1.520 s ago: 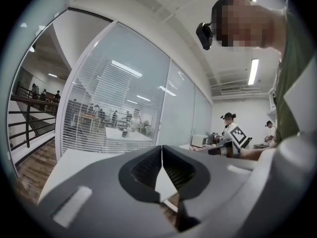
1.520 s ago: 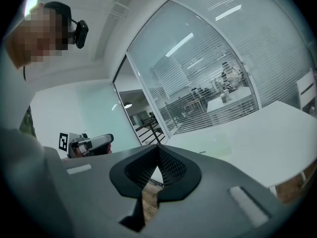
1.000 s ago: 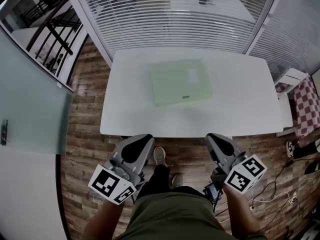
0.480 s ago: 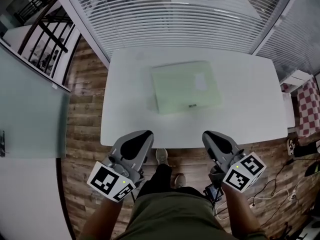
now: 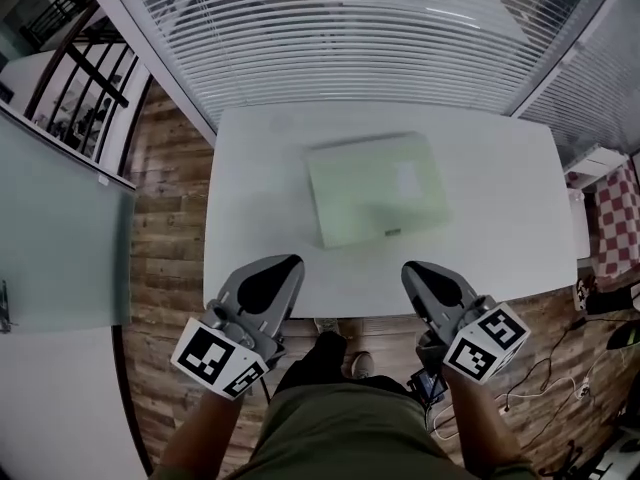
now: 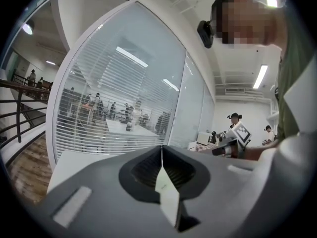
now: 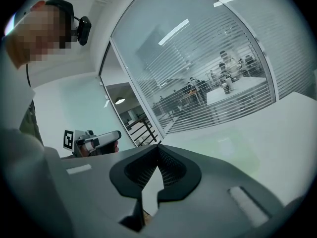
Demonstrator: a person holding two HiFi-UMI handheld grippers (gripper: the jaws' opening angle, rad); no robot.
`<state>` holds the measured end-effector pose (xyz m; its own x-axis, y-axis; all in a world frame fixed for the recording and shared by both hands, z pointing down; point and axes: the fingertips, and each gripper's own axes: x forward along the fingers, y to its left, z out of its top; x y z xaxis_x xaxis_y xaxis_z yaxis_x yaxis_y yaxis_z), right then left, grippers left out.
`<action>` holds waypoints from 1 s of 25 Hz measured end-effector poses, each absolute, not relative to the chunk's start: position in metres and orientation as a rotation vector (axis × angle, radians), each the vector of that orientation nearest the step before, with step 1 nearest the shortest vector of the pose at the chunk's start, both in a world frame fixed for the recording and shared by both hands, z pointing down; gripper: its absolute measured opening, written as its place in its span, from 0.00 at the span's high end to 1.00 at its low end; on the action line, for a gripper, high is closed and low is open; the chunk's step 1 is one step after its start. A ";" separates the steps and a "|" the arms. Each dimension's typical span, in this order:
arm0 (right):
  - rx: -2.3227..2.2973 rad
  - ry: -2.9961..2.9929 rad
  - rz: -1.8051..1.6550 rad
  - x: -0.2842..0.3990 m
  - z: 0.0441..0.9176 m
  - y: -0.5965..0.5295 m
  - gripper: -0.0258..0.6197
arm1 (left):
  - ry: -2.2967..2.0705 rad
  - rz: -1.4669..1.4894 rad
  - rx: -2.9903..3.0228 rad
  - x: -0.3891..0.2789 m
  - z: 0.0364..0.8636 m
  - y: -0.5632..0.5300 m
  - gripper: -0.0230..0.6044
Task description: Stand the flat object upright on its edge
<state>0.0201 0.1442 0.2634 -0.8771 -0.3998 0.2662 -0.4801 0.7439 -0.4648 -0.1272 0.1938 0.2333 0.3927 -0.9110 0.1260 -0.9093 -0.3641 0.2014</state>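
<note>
A flat pale green board [image 5: 377, 188] lies face down on the white table [image 5: 250, 218], a little right of the middle and slightly turned. Both grippers hover at the table's near edge, short of the board. My left gripper [image 5: 280, 265] is shut with nothing in it. My right gripper [image 5: 412, 269] is also shut and empty. In the right gripper view the board [image 7: 223, 150] shows as a faint green patch beyond the closed jaws. The left gripper view shows its jaws pressed together [image 6: 161, 148], with only the table's far end past them.
Glass walls with white blinds [image 5: 350, 38] run along the table's far side. A wooden floor [image 5: 170, 228] lies left of the table. A checked cloth [image 5: 618, 218] and cables [image 5: 560, 378] sit at the right. My legs and shoes [image 5: 325, 353] are below the near edge.
The view has moved forward: table and board sit lower and nearer in the frame. Both grippers have come up to the table's near edge, still shut.
</note>
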 end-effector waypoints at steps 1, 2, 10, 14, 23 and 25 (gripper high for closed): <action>0.713 -2.789 0.807 0.017 0.264 0.141 0.94 | -1.606 -0.011 2.415 -0.130 0.234 0.190 0.96; 0.716 -2.786 0.809 0.014 0.264 0.138 0.94 | -1.600 -0.012 2.416 -0.133 0.234 0.186 0.96; 0.738 -2.761 0.818 -0.013 0.270 0.114 0.94 | -1.550 -0.018 2.432 -0.155 0.240 0.155 0.96; 0.752 -2.747 0.821 -0.025 0.272 0.106 0.94 | -1.533 -0.027 2.433 -0.167 0.243 0.144 0.96; 0.775 -2.719 0.815 -0.037 0.278 0.093 0.94 | -1.508 -0.040 2.440 -0.180 0.246 0.127 0.96; 0.779 -2.715 0.814 -0.039 0.279 0.090 0.94 | -1.507 -0.040 2.441 -0.182 0.247 0.125 0.96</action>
<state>-0.0386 0.0905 0.2792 -0.8406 -0.4288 0.3309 -0.5401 0.7091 -0.4533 -0.1821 0.1250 0.2469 0.4580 -0.8810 0.1183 -0.8736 -0.4215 0.2432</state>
